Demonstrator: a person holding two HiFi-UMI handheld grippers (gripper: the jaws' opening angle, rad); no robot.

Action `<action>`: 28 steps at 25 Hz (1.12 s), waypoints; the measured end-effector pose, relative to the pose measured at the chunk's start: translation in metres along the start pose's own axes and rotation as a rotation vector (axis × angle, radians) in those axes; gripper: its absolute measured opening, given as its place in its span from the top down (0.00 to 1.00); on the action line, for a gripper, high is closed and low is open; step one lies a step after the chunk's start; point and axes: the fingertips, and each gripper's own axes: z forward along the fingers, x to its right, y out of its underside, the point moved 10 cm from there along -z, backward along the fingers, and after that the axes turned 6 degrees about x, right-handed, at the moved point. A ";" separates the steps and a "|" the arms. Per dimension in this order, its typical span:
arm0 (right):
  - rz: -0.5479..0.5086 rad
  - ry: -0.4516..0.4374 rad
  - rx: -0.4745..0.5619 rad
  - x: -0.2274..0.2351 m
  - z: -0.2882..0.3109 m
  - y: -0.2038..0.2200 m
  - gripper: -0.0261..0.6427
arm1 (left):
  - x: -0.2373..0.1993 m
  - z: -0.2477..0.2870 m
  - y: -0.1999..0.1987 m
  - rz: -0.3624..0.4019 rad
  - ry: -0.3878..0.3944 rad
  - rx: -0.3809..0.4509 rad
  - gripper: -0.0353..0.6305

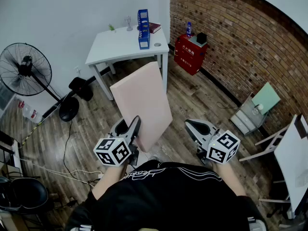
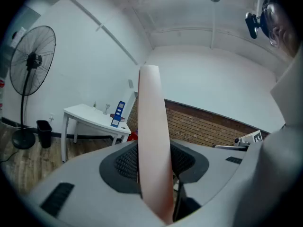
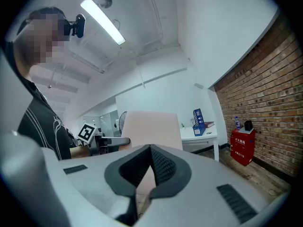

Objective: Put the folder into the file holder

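A black fan (image 1: 26, 73) stands on the floor (image 1: 192, 105) left of the white table (image 1: 113, 47). A red box (image 1: 190, 54) sits against the brick wall (image 1: 240, 37).

brick wall (image 1: 231, 37) | wood floor (image 1: 192, 100) | white table (image 1: 120, 44) | standing fan (image 1: 26, 73)

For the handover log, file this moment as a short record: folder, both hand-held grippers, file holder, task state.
folder: pink, held in the air, not yet at the table
left hand-held gripper: shut on the folder's lower edge
right hand-held gripper: shut, nothing between its jaws, apart from the folder
file holder: blue, upright on the white table
task state: folder not yet in the file holder
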 end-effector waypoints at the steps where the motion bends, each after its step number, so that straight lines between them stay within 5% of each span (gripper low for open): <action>1: 0.000 0.001 0.006 0.001 -0.003 -0.002 0.96 | 0.003 0.001 -0.001 0.003 0.001 0.003 0.67; 18: 0.012 0.052 0.028 0.018 0.009 -0.012 0.96 | 0.000 0.023 -0.017 0.003 0.024 0.020 0.67; 28: 0.019 0.038 0.005 0.052 0.057 -0.010 0.96 | -0.046 0.069 -0.023 -0.003 0.005 0.029 0.67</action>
